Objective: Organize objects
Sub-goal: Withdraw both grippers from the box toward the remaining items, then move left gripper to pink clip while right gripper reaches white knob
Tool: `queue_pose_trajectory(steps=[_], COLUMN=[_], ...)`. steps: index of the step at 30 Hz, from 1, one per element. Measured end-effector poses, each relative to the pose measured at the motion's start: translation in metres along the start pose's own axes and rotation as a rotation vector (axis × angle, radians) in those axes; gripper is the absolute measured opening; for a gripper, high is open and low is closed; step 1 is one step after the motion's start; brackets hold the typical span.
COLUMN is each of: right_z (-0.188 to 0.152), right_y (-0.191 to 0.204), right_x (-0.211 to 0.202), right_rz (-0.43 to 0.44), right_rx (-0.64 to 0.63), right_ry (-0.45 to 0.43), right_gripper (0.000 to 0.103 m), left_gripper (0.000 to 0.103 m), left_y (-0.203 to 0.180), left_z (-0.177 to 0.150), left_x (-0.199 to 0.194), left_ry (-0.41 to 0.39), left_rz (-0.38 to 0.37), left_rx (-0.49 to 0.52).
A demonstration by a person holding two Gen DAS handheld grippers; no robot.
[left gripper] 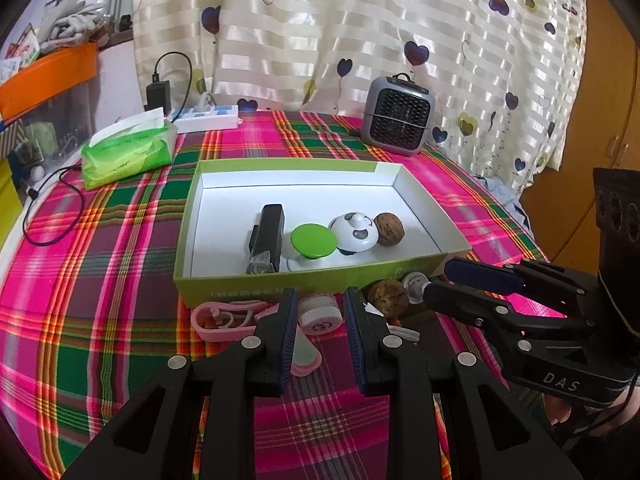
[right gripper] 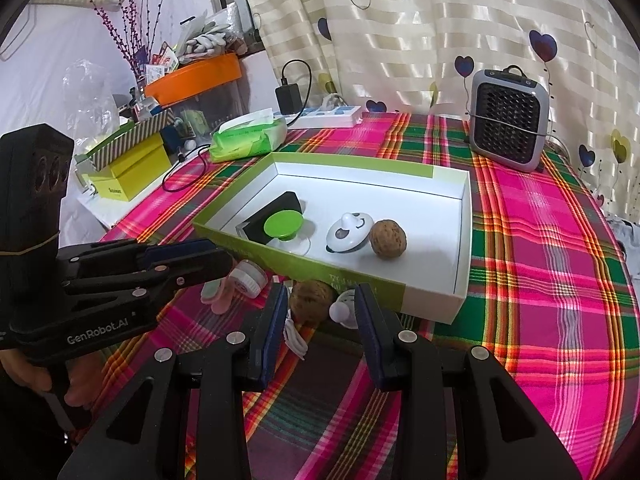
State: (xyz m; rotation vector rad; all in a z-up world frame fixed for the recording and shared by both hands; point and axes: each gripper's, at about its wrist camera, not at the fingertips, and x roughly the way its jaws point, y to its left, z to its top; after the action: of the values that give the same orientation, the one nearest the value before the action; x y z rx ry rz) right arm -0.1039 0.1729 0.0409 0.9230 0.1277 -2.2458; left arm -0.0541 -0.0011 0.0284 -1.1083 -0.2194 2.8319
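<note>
A green box (left gripper: pixel 200 208) (right gripper: pixel 464 240) with a white inside holds a black device (left gripper: pixel 267 236), a green-topped knob (left gripper: pixel 313 241) (right gripper: pixel 282 222), a white panda toy (left gripper: pixel 354 232) (right gripper: pixel 347 232) and a walnut (left gripper: pixel 389 228) (right gripper: pixel 387 238). In front of the box lie a pink-and-white round container (left gripper: pixel 320 316) (right gripper: pixel 250 278), a pink clip (left gripper: pixel 224 320), a second walnut (left gripper: pixel 387 295) (right gripper: pixel 311 298) and a small white knob (left gripper: pixel 415 283) (right gripper: pixel 344 310). My left gripper (left gripper: pixel 320 310) is open, with the round container between its fingers. My right gripper (right gripper: pixel 322 306) is open, with the walnut and white knob between its fingers.
A plaid cloth (left gripper: pixel 100 280) covers the table. A green tissue pack (left gripper: pixel 128 152), a power strip (left gripper: pixel 208 117) with a black charger (left gripper: pixel 158 94) and a grey heater (left gripper: pixel 398 116) stand behind the box. Orange and yellow bins (right gripper: pixel 192 76) are at the left.
</note>
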Motion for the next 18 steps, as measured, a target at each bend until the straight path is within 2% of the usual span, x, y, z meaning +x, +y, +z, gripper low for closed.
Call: queue_pose_trajectory(steps=[18], right_z=[-0.0035], right_y=[-0.0107], right_x=[0.0066], right_rz=[0.008], right_rx=[0.038], right_ry=[0.01], right_gripper=[0.036], left_gripper=[0.027], left_y=[0.0057], left_z=[-0.0063], left_x=[0.0002], left_ry=[-0.003], left_rz=[0.008], left_rx=[-0.005])
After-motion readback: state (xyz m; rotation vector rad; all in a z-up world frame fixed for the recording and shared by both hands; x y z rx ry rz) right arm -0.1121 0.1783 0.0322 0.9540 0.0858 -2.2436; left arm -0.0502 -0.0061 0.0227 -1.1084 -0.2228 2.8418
